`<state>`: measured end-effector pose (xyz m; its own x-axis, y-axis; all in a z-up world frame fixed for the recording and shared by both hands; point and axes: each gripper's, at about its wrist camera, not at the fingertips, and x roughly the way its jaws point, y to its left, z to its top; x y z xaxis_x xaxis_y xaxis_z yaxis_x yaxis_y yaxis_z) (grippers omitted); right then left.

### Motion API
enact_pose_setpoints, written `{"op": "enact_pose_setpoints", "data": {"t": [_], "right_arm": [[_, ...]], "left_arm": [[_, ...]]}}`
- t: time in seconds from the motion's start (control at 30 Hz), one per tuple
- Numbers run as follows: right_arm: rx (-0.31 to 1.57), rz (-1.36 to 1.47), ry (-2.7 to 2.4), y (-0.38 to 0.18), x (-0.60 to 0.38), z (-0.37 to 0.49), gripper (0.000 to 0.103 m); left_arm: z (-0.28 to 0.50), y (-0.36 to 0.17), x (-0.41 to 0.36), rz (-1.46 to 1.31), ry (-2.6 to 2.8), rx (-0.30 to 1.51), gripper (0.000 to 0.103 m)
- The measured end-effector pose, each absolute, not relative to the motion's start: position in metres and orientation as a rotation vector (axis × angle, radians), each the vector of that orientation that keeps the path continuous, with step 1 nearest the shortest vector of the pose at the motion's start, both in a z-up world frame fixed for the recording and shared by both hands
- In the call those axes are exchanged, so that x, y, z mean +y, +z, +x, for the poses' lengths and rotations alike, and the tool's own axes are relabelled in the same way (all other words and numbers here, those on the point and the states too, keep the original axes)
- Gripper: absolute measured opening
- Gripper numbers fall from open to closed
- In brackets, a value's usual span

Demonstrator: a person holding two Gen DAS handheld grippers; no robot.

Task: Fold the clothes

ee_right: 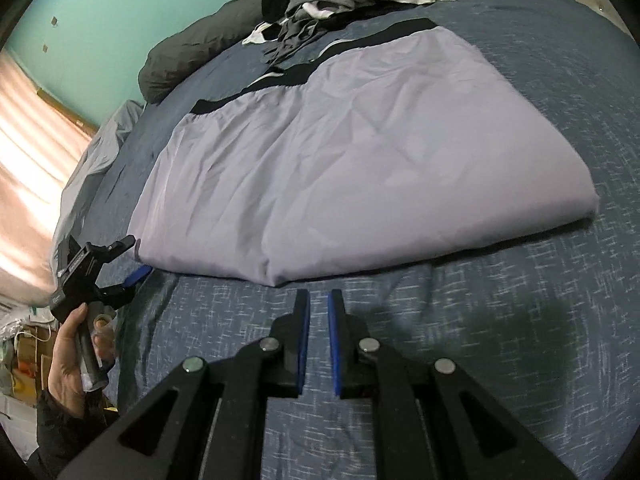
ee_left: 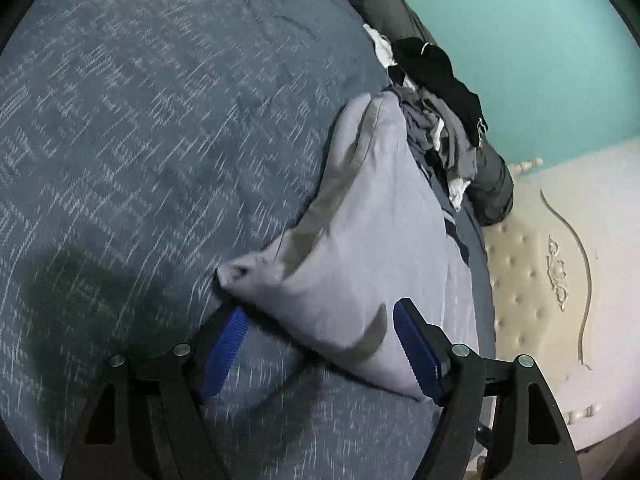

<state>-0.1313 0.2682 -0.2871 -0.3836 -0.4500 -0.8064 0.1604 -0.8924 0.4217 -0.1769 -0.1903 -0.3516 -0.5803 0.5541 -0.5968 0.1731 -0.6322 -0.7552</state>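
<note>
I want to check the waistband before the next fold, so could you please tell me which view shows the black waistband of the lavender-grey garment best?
The right wrist view: the black waistband runs in full along the lavender-grey garment's far edge. The left wrist view shows only short black slivers past the cloth's edge.

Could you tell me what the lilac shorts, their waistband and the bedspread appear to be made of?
Lilac shorts: thin, smooth woven fabric, probably synthetic, with a faint sheen and sharp creases. Waistband: black, matte, gathered, likely elastic. Bedspread: blue-grey textile with pale woven flecks, matte; the fibre cannot be told.
</note>
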Motion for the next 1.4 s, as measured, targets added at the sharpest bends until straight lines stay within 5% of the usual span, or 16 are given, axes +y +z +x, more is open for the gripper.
{"op": "enact_pose_setpoints", "data": {"t": [0.07, 0.3, 0.5, 1.0, 1.4], "right_arm": [[-0.398, 1.473, -2.316, -0.287, 0.275, -0.132, 0.007], [-0.419, 1.447, -2.340, -0.282, 0.292, -0.137, 0.007], [-0.452, 1.422, -2.349, -0.278, 0.305, -0.135, 0.007], [-0.540, 1.367, -2.403, -0.254, 0.375, -0.131, 0.010], [-0.610, 1.311, -2.451, -0.236, 0.443, -0.126, 0.010]], "left_arm": [[-0.180, -0.354, -0.190, -1.280, 2.305, -1.221, 0.073], [-0.188, -0.353, -0.183, -1.244, 2.327, -1.233, 0.030], [-0.190, -0.331, -0.171, -1.158, 2.343, -1.173, 0.013], [-0.205, -0.241, -0.090, -0.963, 2.329, -0.905, 0.008], [-0.221, -0.181, 0.106, -0.961, 2.178, -0.517, 0.007]]}}
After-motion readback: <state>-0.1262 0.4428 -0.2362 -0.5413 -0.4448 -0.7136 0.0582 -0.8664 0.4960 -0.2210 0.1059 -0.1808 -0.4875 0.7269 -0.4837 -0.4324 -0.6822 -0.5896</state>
